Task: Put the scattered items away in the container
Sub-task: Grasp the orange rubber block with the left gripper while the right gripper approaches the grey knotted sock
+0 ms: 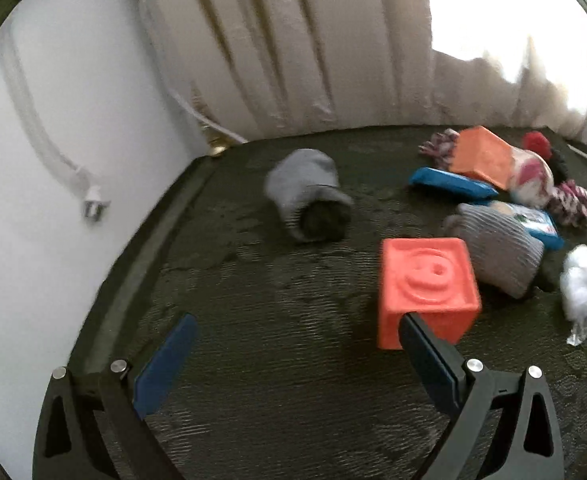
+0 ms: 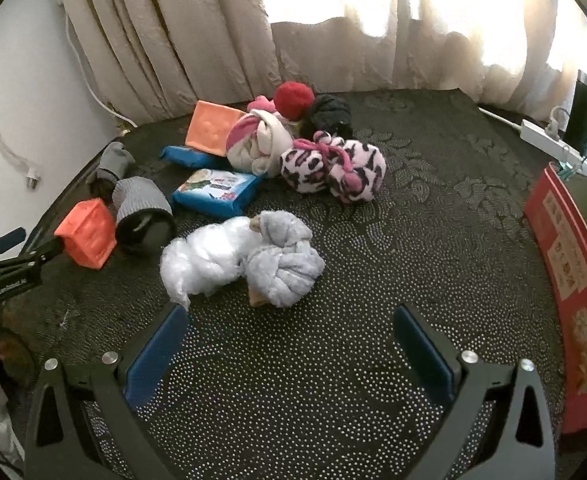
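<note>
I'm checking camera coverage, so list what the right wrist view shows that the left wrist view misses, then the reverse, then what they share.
Only the right wrist view shows the red box at the table's right edge, the power strip, the black sock ball and the left gripper near the near orange cube.

Only the left wrist view shows the plug hanging on the wall.

Both show the near orange cube, the far orange cube, the blue packs, the grey rolls and the curtain. Both grippers are open and empty.

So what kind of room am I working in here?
Likely a home room, a bedroom or living room: beige curtains over a bright window, a dark patterned cloth strewn with rolled socks, and a power strip.
</note>
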The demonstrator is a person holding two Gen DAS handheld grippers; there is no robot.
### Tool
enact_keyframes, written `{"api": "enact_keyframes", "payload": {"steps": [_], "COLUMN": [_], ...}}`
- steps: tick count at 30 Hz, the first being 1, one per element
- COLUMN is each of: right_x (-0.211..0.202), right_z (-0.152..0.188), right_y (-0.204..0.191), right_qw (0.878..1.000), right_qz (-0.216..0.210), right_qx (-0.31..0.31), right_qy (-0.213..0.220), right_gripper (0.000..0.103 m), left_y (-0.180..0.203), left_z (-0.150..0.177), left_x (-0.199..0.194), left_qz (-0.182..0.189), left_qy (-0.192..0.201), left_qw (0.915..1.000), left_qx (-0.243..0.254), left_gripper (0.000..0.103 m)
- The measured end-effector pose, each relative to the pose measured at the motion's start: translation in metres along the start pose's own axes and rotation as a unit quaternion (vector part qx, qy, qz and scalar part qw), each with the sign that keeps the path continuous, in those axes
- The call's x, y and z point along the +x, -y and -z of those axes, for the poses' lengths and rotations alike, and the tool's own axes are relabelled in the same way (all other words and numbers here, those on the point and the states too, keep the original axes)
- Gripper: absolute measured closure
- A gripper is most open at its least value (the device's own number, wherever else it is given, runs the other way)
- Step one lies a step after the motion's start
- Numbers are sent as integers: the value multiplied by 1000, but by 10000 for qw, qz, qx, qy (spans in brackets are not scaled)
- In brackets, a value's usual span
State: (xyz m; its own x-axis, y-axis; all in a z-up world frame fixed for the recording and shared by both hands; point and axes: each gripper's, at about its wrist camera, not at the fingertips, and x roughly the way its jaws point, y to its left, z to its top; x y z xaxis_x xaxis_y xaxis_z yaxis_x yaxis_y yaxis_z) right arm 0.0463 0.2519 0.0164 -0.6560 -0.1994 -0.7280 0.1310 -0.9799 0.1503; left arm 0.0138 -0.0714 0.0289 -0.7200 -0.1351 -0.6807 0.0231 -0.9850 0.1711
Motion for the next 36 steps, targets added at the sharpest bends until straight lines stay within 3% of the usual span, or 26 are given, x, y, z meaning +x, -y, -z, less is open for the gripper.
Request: {"api": "enact_keyframes", "payload": {"steps": [4, 10, 15, 18, 20, 24, 26, 29, 31, 36], "right_x": [0, 2, 3, 5, 8, 12, 12, 10, 10, 12], "right_z": [-4, 0, 3, 5, 3, 2, 1, 0, -2, -8], "right_y": [-1, 5, 8, 8, 8, 9, 9, 7, 7, 6], "right_qw": [10000, 9999, 9999, 9998, 9998, 9997, 9997, 9997, 9998, 9997], "right_qz": [-34, -62, -78, -81, -92, -93, -86, -74, -59, 14], "right_qx": [-8, 110, 138, 170, 184, 238, 231, 207, 188, 245], "right_qy": [16, 44, 52, 43, 12, -13, 19, 78, 95, 69], "right_gripper": [0, 0, 0, 0, 0, 0, 1, 4, 8, 22], "left_y": [-13, 23, 59, 69, 66, 51, 43, 42, 47, 56], "left_z": [-6, -4, -1, -2, -4, -4, -4, -4, -3, 0], "left_x": [-9, -9, 1, 9, 16, 32, 37, 38, 38, 32], "left_qz": [176, 1058, 1152, 880, 684, 825, 985, 1271, 1403, 1567], "left_qy": [128, 41, -38, 39, 54, -201, -265, -295, -312, -277], "left_qw": [9993, 9943, 9931, 9953, 9970, 9964, 9946, 9911, 9895, 9873], "left_qx": [-301, -159, 216, 396, 345, -25, -212, -260, -150, 12], "left_gripper": [1, 1, 1, 1, 1, 1, 8, 27, 46, 49]}}
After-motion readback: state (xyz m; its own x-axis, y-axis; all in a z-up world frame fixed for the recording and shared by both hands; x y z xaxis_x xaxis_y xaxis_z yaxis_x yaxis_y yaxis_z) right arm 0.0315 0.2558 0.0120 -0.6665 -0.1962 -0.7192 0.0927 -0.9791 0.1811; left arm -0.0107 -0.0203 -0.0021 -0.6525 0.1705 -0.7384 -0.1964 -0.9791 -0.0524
